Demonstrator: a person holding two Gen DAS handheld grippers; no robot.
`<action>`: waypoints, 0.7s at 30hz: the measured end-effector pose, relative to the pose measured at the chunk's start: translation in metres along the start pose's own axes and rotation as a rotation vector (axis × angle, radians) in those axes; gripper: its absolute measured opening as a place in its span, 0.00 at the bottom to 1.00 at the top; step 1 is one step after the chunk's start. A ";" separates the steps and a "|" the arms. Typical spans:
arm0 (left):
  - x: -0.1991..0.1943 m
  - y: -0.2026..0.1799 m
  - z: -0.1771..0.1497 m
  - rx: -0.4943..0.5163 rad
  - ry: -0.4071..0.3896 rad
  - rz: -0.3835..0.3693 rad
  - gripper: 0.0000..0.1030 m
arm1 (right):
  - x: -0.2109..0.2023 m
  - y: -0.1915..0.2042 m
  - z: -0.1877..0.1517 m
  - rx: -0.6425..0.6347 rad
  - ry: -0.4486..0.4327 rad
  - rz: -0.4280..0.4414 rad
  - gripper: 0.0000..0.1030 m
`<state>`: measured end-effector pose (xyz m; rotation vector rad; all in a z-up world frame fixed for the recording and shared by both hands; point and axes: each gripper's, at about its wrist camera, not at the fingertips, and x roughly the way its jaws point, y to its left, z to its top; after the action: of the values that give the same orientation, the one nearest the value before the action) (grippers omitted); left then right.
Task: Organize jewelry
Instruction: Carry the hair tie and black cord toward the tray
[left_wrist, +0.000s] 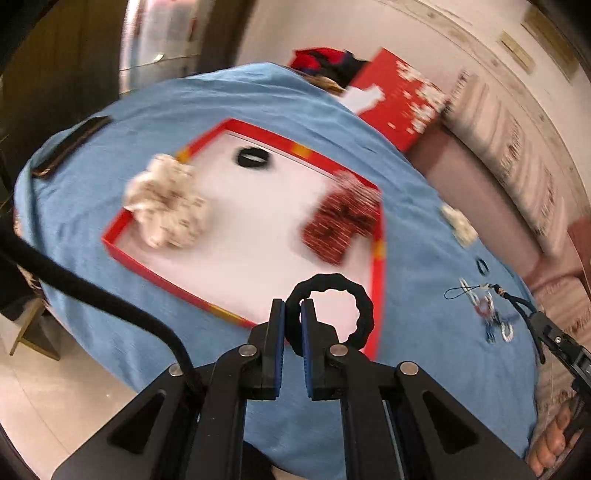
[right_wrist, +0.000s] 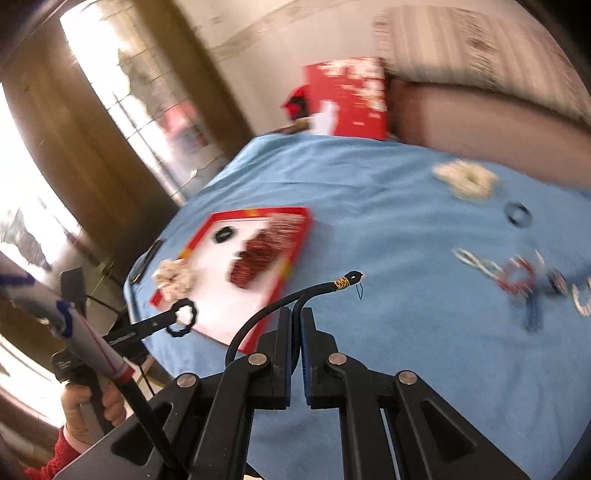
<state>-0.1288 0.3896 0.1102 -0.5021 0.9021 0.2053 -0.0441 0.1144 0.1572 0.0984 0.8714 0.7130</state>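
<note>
Two tools each pinch a piece of jewelry above the desk. The left tool (left_wrist: 291, 314) has its blue pads pressed onto a black hair tie (left_wrist: 332, 310), a wavy-edged ring hanging over the near corner of the red tray (left_wrist: 155, 275). The right tool (right_wrist: 295, 321) clamps a dark braided cord (right_wrist: 280, 306) whose far end carries a gold wrap and a small loop; the cord arches out to the left of the fingers.

Inside the white-floored tray lie a cream scrunchie (left_wrist: 166, 201) at the left wall, a red patterned scrunchie (left_wrist: 341, 227) toward the right wall, and another black hair tie (left_wrist: 252, 158) near the far wall.

On the blue cloth (left_wrist: 424, 240) outside the tray, well apart from it, sit a second cream scrunchie (right_wrist: 466, 180), a small dark ring (right_wrist: 518, 214), and a tangle of metal clasps and red beads (right_wrist: 517, 280), blurred. A red box (right_wrist: 347, 98) stands at the desk's far edge, and a dark flat bar (left_wrist: 70, 146) lies left of the tray.
</note>
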 end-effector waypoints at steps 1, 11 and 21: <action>0.003 0.007 0.004 -0.012 0.000 0.007 0.08 | 0.006 0.009 0.002 -0.019 0.004 0.007 0.05; 0.054 0.047 0.041 -0.077 0.044 0.065 0.08 | 0.126 0.082 0.012 -0.177 0.177 0.021 0.05; 0.070 0.071 0.048 -0.126 0.081 0.075 0.08 | 0.185 0.093 -0.023 -0.216 0.321 -0.004 0.05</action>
<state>-0.0789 0.4729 0.0560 -0.5972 0.9917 0.3133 -0.0307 0.2942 0.0523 -0.2162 1.0933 0.8280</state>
